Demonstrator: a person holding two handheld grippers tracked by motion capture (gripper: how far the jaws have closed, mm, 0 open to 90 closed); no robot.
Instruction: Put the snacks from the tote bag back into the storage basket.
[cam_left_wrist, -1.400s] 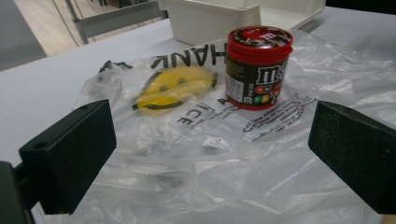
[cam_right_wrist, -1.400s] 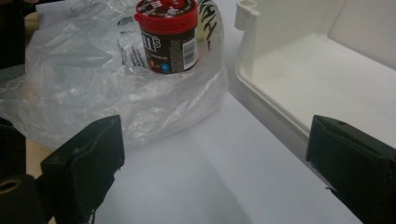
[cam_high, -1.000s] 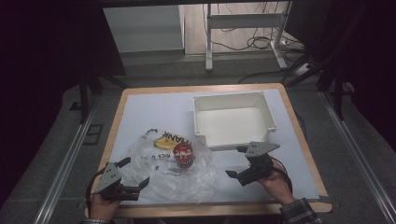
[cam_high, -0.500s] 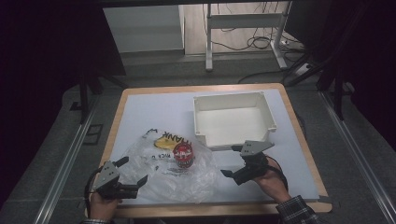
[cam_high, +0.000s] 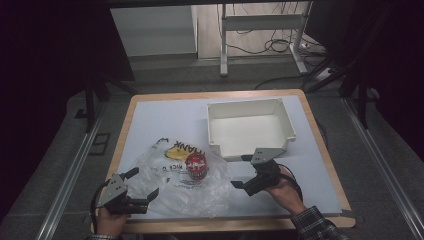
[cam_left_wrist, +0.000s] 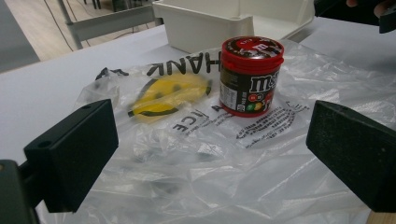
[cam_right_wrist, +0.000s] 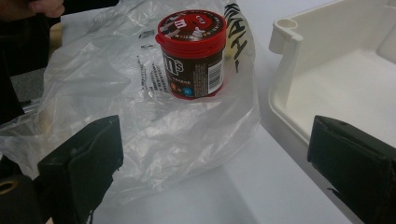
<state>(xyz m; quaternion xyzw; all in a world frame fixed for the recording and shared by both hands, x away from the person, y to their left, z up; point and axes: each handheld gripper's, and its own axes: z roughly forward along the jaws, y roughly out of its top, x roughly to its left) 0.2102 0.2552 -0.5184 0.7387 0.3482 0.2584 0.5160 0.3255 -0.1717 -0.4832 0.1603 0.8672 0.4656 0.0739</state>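
- High view: at the near left, the left gripper (cam_high: 142, 192) hovers at the near left edge of the bag (cam_high: 175, 187). Its jaws are wide apart and hold nothing.
- In the left gripper view the bag (cam_left_wrist: 210, 158) lies flat and crumpled between the wide jaws, but I cannot tell if the jaws touch the plastic.
- In the middle, the jar (cam_high: 196, 167) with a red lid stands upright on the bag, at its far part. It is not inside the bag, as far as I can see. A yellow print (cam_high: 176, 153) is on the bag just left of the jar.
- To the right, the right gripper (cam_high: 242, 171) is just beside the right edge of the bag, near the jar. Its jaws are also wide and empty; the right gripper view shows the jar (cam_right_wrist: 194, 56) ahead of them, well apart.
- At the far right, the white bin (cam_high: 250, 127) stands on the table (cam_high: 150, 115), and it looks empty.
- My judgement: the work is at its start. Nothing is grasped yet; gripping the jar or the bag, and any move to the bin, is all left to do.
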